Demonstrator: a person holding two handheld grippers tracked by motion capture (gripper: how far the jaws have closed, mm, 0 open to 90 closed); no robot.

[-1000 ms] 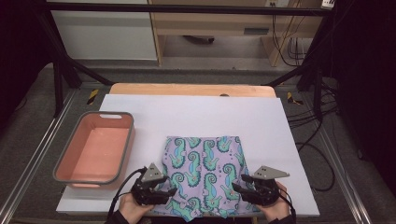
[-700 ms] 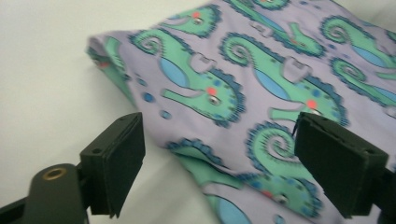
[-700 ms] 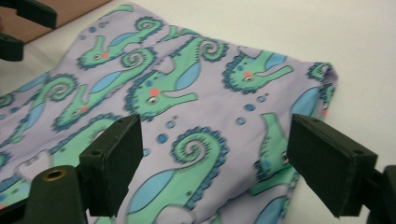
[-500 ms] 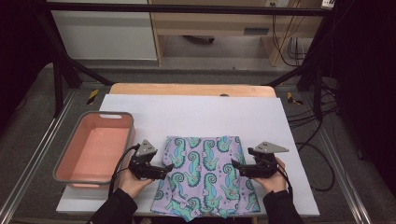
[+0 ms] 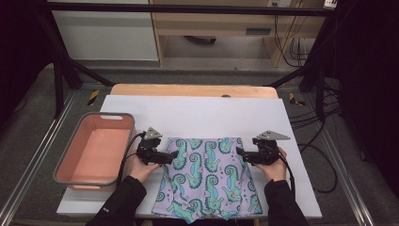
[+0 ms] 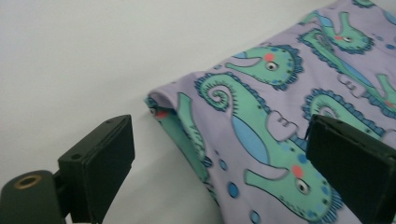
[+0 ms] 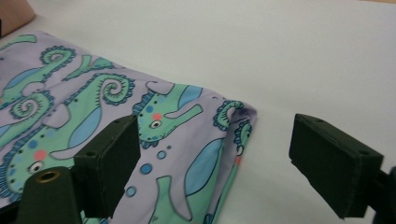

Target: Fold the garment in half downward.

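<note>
Seahorse-print cloth lay folded, lower centre of white board in high view, near edge overhanging. Left gripper and right gripper stood wide, jaws just opened, straddling far corners, nothing pinched. Risk as I judged: closing too shallow would catch top layer only, fold slipping apart. Versus second earlier: both hands sat farther up frame along cloth sides. Pink basin left.
</note>
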